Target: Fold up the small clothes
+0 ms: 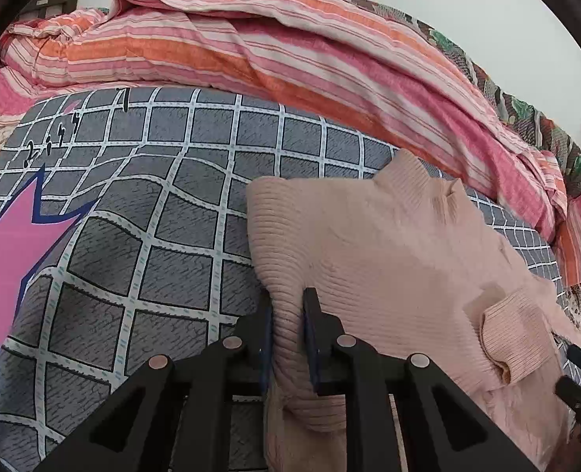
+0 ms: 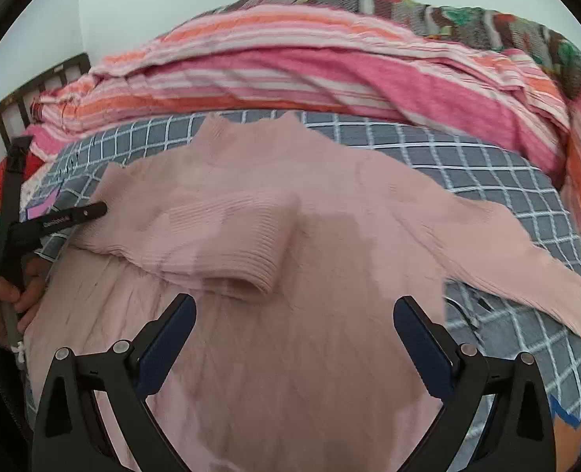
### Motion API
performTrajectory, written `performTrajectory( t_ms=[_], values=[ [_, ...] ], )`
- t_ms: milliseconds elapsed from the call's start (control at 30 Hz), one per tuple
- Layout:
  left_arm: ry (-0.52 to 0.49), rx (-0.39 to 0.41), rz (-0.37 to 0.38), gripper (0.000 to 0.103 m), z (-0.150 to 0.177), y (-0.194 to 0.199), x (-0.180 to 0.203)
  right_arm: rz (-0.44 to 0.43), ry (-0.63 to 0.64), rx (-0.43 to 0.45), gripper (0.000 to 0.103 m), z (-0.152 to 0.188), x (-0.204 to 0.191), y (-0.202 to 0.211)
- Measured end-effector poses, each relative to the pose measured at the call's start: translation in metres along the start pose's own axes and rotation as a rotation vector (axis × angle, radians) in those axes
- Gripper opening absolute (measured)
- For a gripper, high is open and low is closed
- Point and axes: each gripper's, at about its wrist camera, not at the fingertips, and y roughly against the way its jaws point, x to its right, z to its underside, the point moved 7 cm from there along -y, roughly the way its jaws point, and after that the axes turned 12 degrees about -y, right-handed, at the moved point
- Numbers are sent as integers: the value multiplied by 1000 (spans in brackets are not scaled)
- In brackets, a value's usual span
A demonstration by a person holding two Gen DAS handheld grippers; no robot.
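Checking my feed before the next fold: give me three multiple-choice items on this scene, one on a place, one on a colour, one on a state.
1. Where does the sweater lie?
A. on the grey checked bedsheet
B. on the striped quilt
C. on a floor

2. What colour is the sweater?
A. blue
B. pale pink
C. white

3. How do the grippers stand?
A. both open
B. both shut on cloth
C. left gripper shut on the sweater's folded edge, right gripper open above it

Answers:
1 A, checked sheet shows around the sweater, quilt bunched behind.
2 B, ribbed pink knit in both views.
3 C, left pads pinch a ridge of knit; right fingers stand wide apart with nothing pressed.
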Motion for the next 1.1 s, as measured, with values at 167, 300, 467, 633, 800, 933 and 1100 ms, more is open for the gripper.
performTrajectory(
  t_ms=[167,300,467,633,800,933,1100],
  values=[
    [52,7,51,19,2,-3,-7,43,25,-32,90,-6,-10,-26],
    [48,10,48,19,2,-3,-7,32,-25,-7,74,-21,-2,-28],
    [49,10,53,20,2,-3,-6,12,-105,14,72,-42,43,-19],
    [63,12,74,20,1,-4,-7,23,-106,2,72,-44,74,-18],
    [65,10,76,20,1,-4,-7,29,-127,5,68,-30,94,-25],
    [60,10,72,21,1,-3,-7,3,-156,74,59,-22,100,-23],
    [50,12,66,19,-1,-2,-4,27,-187,107,38,-20,107,-24]
  ],
)
